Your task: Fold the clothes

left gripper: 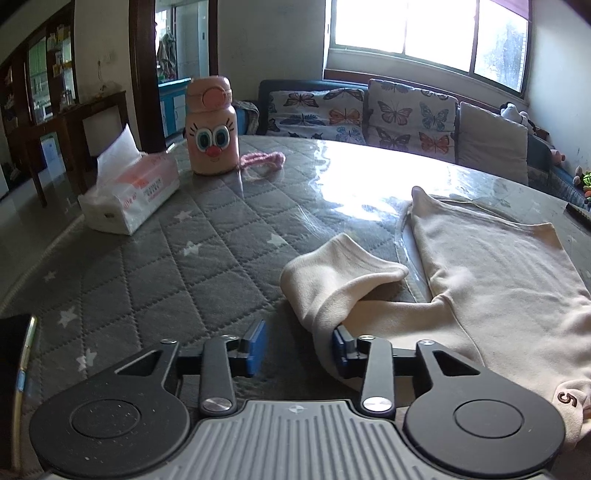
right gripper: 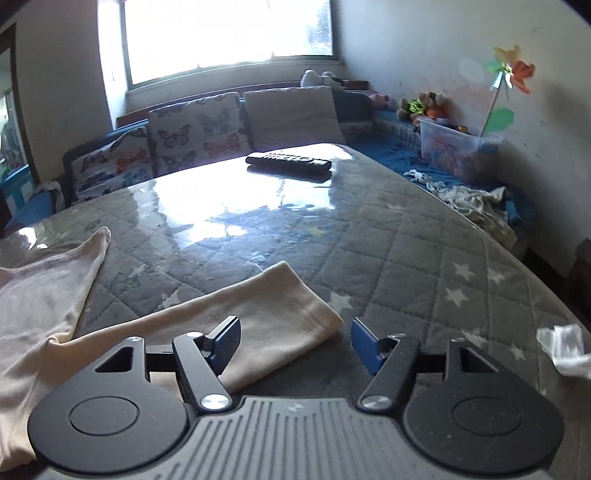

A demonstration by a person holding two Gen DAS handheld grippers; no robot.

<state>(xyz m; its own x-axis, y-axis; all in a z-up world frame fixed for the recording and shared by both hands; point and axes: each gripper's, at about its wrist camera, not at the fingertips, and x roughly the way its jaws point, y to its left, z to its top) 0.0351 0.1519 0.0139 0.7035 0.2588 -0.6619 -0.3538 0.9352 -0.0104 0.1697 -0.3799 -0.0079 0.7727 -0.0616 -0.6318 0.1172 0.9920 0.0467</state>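
Spreading past both frames' edges, the cream garment (left gripper: 498, 280) lies partly unseen.

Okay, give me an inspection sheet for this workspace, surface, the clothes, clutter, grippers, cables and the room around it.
Surface: grey quilted table cover with white stars under a glossy clear sheet, strong window glare.
Job's things: cream garment spread flat; one sleeve curled near the left gripper, other sleeve lying straight by the right gripper.
Clutter: tissue pack, pink cartoon bottle, pink hair tie, black remote, white scrap.
Grippers: left gripper open, empty; right gripper open, empty.
Cables: nothing seen.
Surroundings: sofa with butterfly cushions, bright window, toy bin.
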